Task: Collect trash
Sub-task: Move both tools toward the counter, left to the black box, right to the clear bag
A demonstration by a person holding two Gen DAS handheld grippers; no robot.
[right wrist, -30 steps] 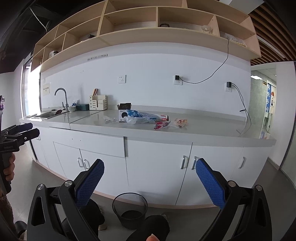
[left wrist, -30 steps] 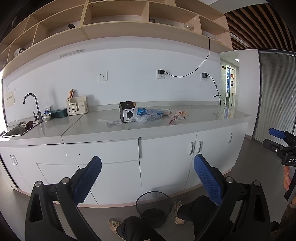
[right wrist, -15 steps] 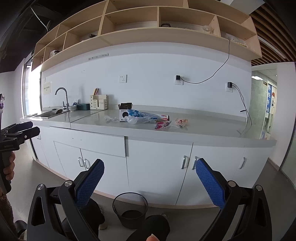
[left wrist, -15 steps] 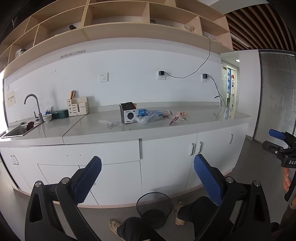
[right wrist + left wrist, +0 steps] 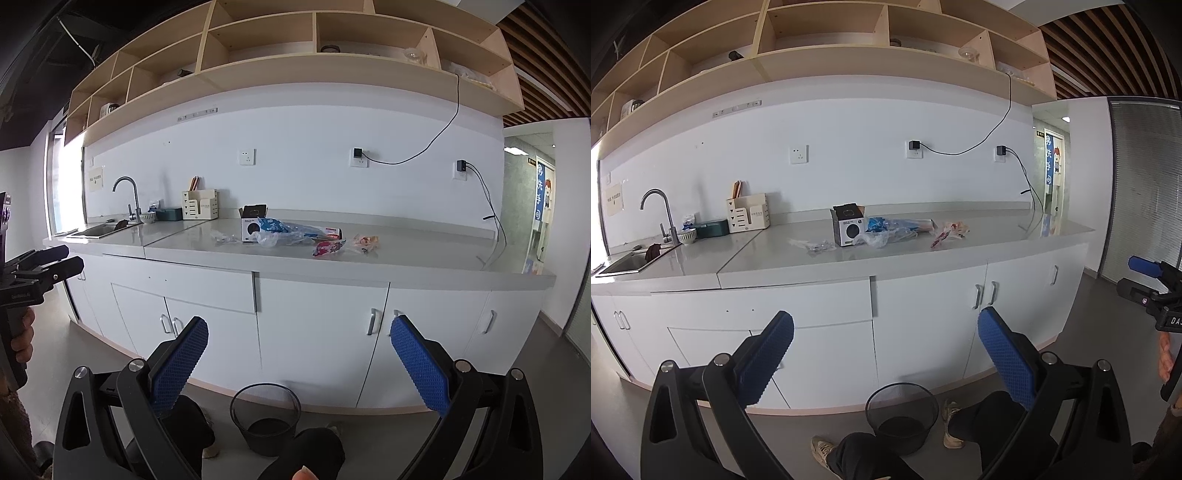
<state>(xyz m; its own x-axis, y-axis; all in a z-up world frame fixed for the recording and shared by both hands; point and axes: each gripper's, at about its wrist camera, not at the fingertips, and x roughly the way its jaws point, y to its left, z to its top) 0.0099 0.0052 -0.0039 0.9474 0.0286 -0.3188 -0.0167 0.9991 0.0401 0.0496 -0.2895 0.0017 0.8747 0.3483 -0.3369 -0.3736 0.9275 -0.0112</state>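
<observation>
Two grippers, left (image 5: 885, 336) and right (image 5: 299, 341), hang with jaws spread wide and nothing between them, both well short of the counter (image 5: 798, 258). On the counter lie five pieces of trash: one box (image 5: 848, 225), one clear wrapper (image 5: 812, 245) left of the box, one blue-and-clear bag (image 5: 890, 229) touching its right side, then two red wrappers (image 5: 328, 246) farther right. One black bin (image 5: 902, 415) stands on the floor below the counter, between two shoes.

Faucet (image 5: 659, 212) over sink (image 5: 626, 263), cream utensil holder (image 5: 748, 213) by wall, 2 wall plugs with cables, possibly a bowl (image 5: 687, 236) beside faucet.
</observation>
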